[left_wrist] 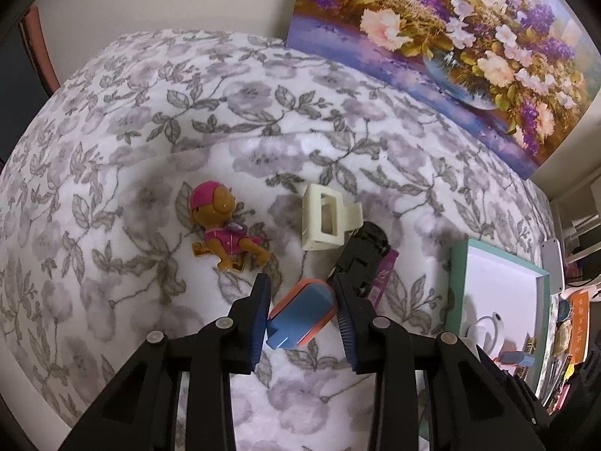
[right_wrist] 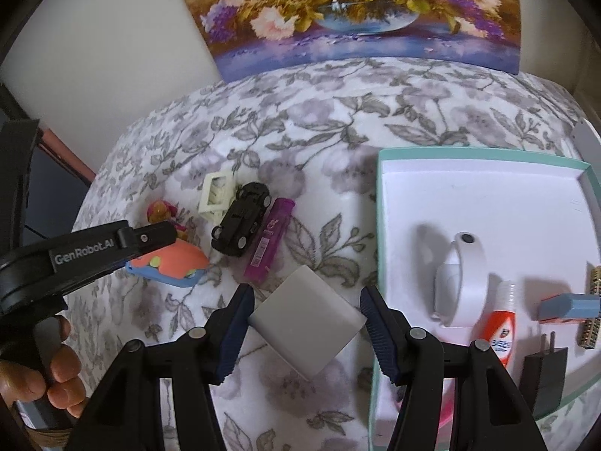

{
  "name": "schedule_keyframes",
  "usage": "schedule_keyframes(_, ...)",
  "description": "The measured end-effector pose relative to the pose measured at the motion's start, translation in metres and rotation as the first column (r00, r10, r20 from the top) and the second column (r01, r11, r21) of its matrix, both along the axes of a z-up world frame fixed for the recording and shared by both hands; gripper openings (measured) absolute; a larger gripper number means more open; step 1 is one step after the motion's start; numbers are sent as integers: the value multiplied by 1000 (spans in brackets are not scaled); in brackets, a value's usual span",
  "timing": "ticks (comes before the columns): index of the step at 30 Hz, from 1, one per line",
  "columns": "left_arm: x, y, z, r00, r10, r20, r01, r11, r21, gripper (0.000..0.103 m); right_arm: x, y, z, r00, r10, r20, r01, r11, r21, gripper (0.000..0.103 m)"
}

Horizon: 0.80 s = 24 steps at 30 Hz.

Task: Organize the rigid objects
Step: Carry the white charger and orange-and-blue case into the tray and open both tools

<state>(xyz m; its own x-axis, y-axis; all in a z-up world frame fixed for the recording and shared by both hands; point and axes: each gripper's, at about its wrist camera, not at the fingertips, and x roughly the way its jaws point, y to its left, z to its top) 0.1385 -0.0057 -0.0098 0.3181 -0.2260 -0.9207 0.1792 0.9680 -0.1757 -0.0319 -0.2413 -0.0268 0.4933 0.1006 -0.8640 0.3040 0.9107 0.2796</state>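
My left gripper (left_wrist: 302, 310) is open around a blue and orange block (left_wrist: 302, 314) that lies on the floral blanket; the left finger touches it, the right stands just apart. The block also shows in the right wrist view (right_wrist: 169, 265), under the left gripper's body (right_wrist: 90, 251). My right gripper (right_wrist: 306, 317) is open around a grey-white square block (right_wrist: 310, 317) on the blanket, jaws a little apart from its corners. A black toy car (left_wrist: 362, 253) (right_wrist: 240, 225), a cream hair clip (left_wrist: 323, 218) (right_wrist: 216, 197), a purple lighter (right_wrist: 266, 242) and a brown dog figure (left_wrist: 221, 231) lie nearby.
A teal-rimmed white tray (right_wrist: 484, 152) (left_wrist: 460, 282) lies to the right, holding a white band (right_wrist: 462, 282), a glue bottle (right_wrist: 501, 327), a blue eraser (right_wrist: 569, 308) and a black plug (right_wrist: 542, 374). A flower painting (right_wrist: 338, 11) leans against the wall behind.
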Motion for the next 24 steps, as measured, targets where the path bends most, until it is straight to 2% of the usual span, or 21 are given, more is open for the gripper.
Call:
schedule_keyframes(12,-16,-21,29,998,-17,54,20,998,-54,36,-17,-24,20,997,-40,70,40,999,2,62)
schedule_keyframes(17,-25,-34,35,998,-39,41,43,993,-112,36,-27,-41,25,992,-86,89,86,996,0,62)
schedule_keyframes(24,-38,-61,40,994,-93,56,100,986,-134,36,-42,-76,30,979,-169,115,171,985,-11,62)
